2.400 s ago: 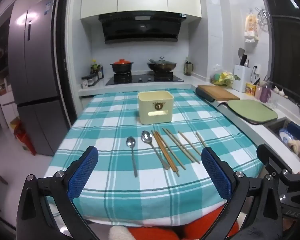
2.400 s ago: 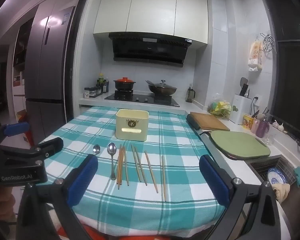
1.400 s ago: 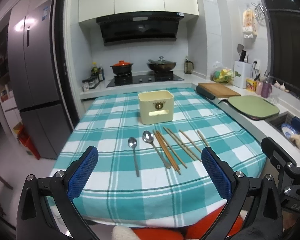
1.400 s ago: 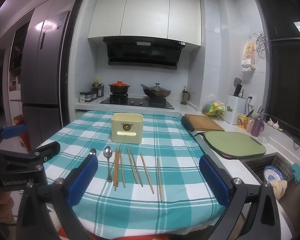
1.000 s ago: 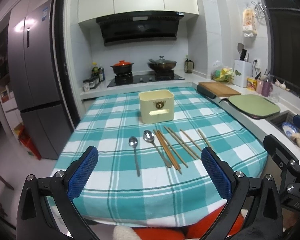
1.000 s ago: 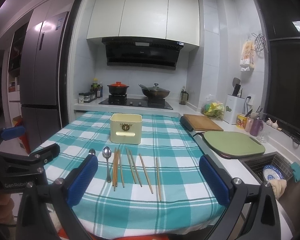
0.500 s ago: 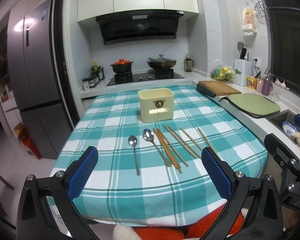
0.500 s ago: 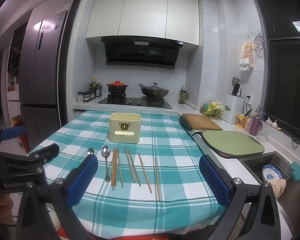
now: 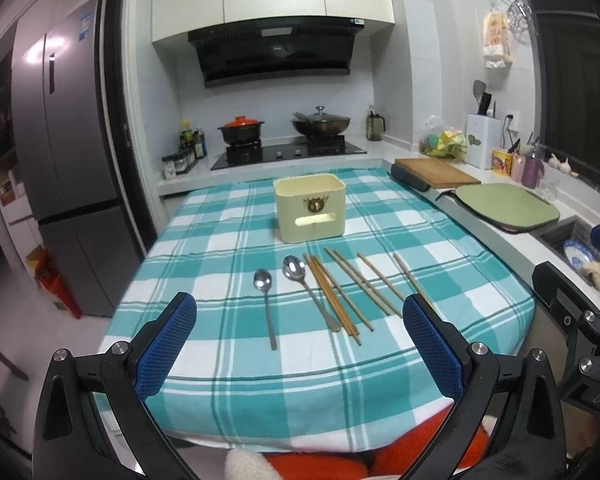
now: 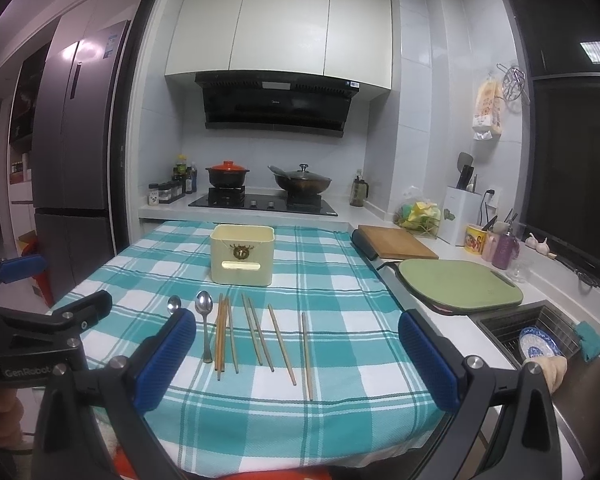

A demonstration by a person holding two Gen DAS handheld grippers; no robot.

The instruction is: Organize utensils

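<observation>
Two metal spoons point(image 9: 265, 300) point(image 9: 306, 284) lie side by side on the teal checked tablecloth point(image 9: 228, 364). Right of them lie several wooden chopsticks point(image 9: 354, 286), pointing toward a cream utensil box point(image 9: 310, 208) farther back. The right wrist view has the same spoons point(image 10: 205, 320), chopsticks point(image 10: 260, 336) and box point(image 10: 242, 254). My left gripper point(image 9: 300, 344) hangs open over the table's near edge, nothing between its blue pads. My right gripper point(image 10: 296, 360) is open too, short of the chopsticks; the left gripper's body shows at its left.
A counter runs along the right with a wooden board point(image 9: 434, 170), a green board point(image 9: 506, 208) and a sink holding a patterned bowl point(image 10: 538, 342). The stove with two pots point(image 9: 284, 128) stands behind the table. A fridge point(image 9: 68, 160) stands at the left.
Both views have tilted up and shifted slightly, so the utensils sit a little differently in frame. Nothing on the table has moved and both grippers stay open.
</observation>
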